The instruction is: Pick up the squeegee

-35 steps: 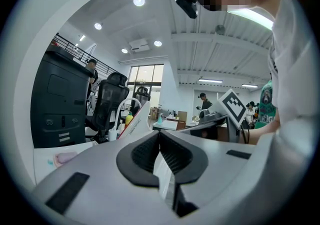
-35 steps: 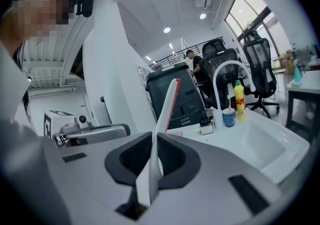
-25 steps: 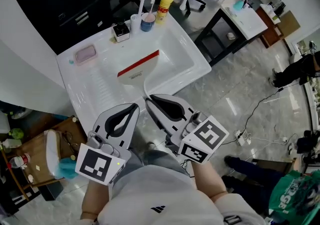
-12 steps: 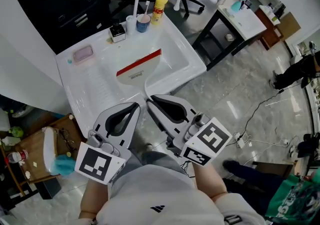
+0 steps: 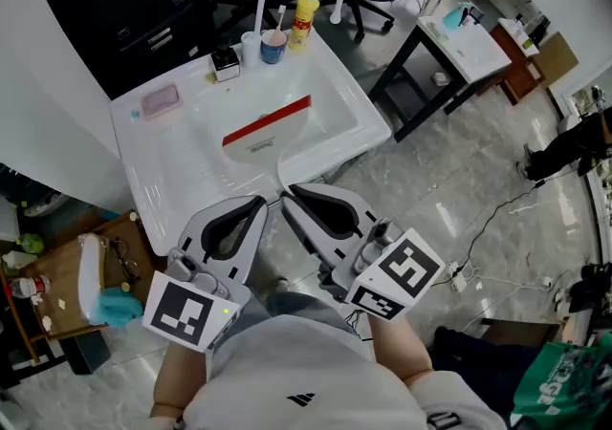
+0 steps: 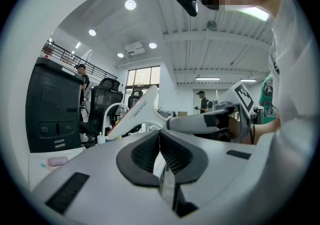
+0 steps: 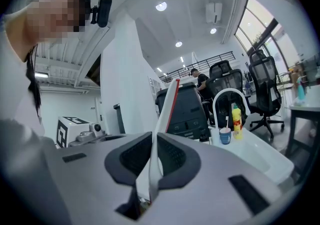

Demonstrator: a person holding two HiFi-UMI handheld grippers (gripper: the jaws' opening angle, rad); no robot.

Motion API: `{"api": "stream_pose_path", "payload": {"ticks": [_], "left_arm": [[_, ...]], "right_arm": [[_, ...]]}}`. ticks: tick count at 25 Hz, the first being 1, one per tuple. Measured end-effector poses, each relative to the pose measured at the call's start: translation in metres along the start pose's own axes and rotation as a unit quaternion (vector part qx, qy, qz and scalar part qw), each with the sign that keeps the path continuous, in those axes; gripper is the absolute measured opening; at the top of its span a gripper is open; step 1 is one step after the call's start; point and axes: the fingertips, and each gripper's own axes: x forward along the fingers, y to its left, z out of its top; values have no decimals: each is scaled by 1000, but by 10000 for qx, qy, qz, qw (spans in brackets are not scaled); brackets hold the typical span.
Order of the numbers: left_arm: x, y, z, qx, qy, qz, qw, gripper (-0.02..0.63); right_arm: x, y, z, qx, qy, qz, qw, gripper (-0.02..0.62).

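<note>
Right gripper [image 5: 291,194] pinches the squeegee [image 5: 266,131] by its thin handle, with the red-edged blade out over the white sink [image 5: 379,128]. Left gripper [image 5: 259,204] sits just beside it, jaws pressed together with nothing between them.

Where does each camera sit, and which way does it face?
Head view: on the person's head, facing down at the sink, left gripper, right gripper and torso.
Left gripper view: on that gripper, facing past its closed fingers; torso at right.
Right gripper view: on that gripper, facing the sink past fingers shut on the squeegee; torso at left.
Shared: the squeegee.
</note>
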Motion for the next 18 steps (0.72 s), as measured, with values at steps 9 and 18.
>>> {"api": "stream_pose_path", "payload": {"ticks": [9,18], "left_arm": [[-4,-15,-1,-11,18,121,9999,11],[-7,-17,1,102,-79,197,9997,11]], "right_arm": [[-13,5,0,-79,-56,142,9999,40],[-19,10,4,-109,-149,229,9996,40]]}}
